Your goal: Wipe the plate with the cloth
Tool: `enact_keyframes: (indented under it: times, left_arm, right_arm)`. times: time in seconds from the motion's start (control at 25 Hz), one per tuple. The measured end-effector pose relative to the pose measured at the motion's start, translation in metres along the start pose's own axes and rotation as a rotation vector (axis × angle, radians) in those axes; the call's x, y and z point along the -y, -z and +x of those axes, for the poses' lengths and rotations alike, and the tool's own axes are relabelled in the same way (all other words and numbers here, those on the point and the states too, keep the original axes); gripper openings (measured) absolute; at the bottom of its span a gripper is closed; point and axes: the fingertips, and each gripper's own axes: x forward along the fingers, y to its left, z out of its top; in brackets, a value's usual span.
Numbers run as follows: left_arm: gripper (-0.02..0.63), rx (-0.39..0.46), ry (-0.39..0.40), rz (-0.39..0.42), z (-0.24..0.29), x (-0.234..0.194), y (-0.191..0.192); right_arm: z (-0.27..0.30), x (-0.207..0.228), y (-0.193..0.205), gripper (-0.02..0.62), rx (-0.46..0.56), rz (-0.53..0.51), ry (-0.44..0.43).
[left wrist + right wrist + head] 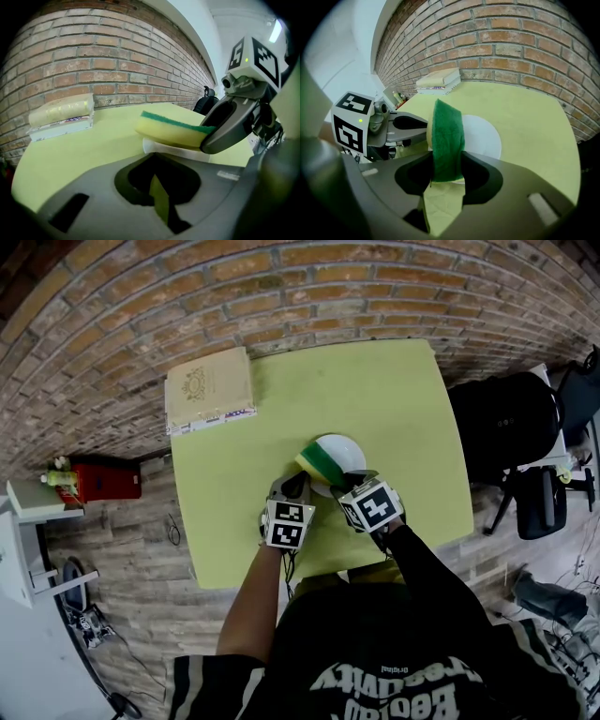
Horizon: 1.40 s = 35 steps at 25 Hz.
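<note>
1. A brick wall runs along the far side of the room, and wood-look flooring lies below it.
2. A yellow-green table stands against the wall.
3. The person, in a dark printed shirt, stands at the table's near edge with both arms reaching forward.
4. A black office chair sits just beside the table's right edge.
5. A flat box with a pale patterned lid lies on the table's far left corner.
6. A red box rests on the floor well to the left of the table.
7. The white plate sits on the table toward the near middle, directly ahead of both grippers.
8. The left gripper hovers just left of the plate. Its jaws are closed together with nothing between them, only a sliver of table showing through.
9. The right gripper points steeply down at the plate's near edge, its jaws clamped on the sponge.
10. The sponge, yellow with a green scouring face, juts out from those jaws. It lies over the plate's left rim, its yellow side seeming to touch the rim.
</note>
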Motion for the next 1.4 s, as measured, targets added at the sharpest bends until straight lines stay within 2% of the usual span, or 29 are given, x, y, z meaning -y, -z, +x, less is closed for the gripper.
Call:
enact_keyframes:
  times: [0.16,0.88,1.2,1.4]
  left_arm:
    - [0.005,-0.011,0.005,-0.008,0.003,0.001,0.008]
    - [0.006,0.012,-0.011,0.01,-0.002,0.0,-0.001]
    - [0.006,0.012,-0.016,0.014,-0.002,0.0,0.0]
    - [0.006,0.012,-0.016,0.013,-0.002,0.0,0.0]
  right_arm:
    - [-0.005,0.011,0.006,0.179,-0.001,0.013,0.023]
    - [-0.042,0.065,0.033,0.179,0.009,0.05,0.152]
    - [-0.05,0.072,0.04,0.179,0.014,0.076,0.194]
    - [-0.056,0.063,0.031,0.179,0.065,0.073,0.173]
